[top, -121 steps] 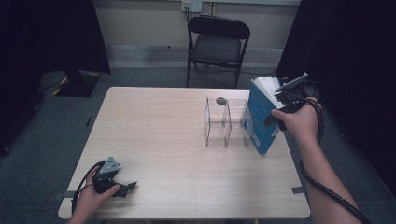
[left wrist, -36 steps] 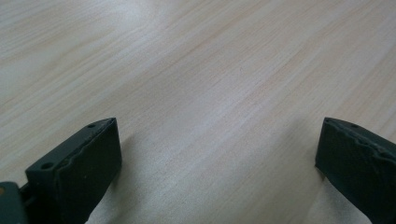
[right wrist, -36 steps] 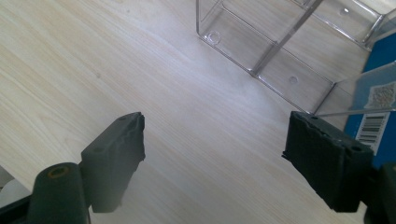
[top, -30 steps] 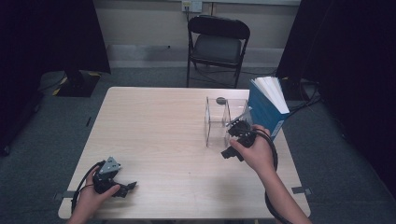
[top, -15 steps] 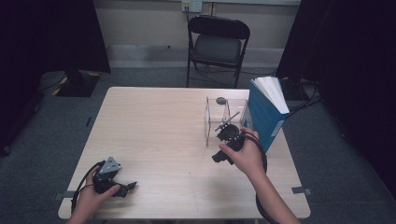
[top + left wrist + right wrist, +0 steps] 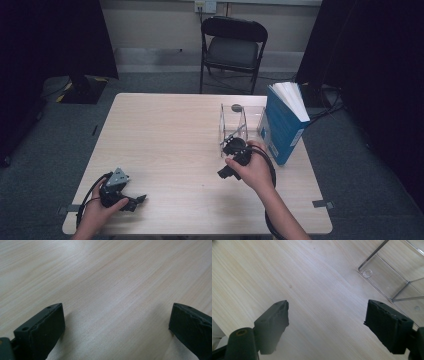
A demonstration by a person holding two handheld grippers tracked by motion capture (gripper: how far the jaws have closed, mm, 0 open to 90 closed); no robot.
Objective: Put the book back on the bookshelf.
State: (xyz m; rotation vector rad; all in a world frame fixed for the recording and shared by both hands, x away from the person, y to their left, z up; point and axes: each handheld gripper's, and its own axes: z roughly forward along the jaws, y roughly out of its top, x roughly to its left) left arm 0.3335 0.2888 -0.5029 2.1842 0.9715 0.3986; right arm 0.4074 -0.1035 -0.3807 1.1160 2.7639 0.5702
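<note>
A blue book (image 6: 282, 125) with white pages stands upright at the table's right side, leaning against a clear acrylic rack (image 6: 240, 125). My right gripper (image 6: 227, 172) is held over the table just in front of that rack, open, with nothing between its jaws (image 6: 325, 325). A corner of the clear acrylic rack (image 6: 387, 280) shows at the upper right of the right gripper view. My left gripper (image 6: 132, 202) rests near the table's front left corner, open and empty, over bare wood (image 6: 116, 325).
The light wooden table (image 6: 165, 140) has its front edge close to my left hand. A small dark round object (image 6: 236, 107) lies behind the rack. A black folding chair (image 6: 232, 47) stands beyond the far edge. Cables trail off the right side.
My right gripper let go of the blue book, which now stands against the rack, and drew back left and toward me. The left gripper has stayed put.
</note>
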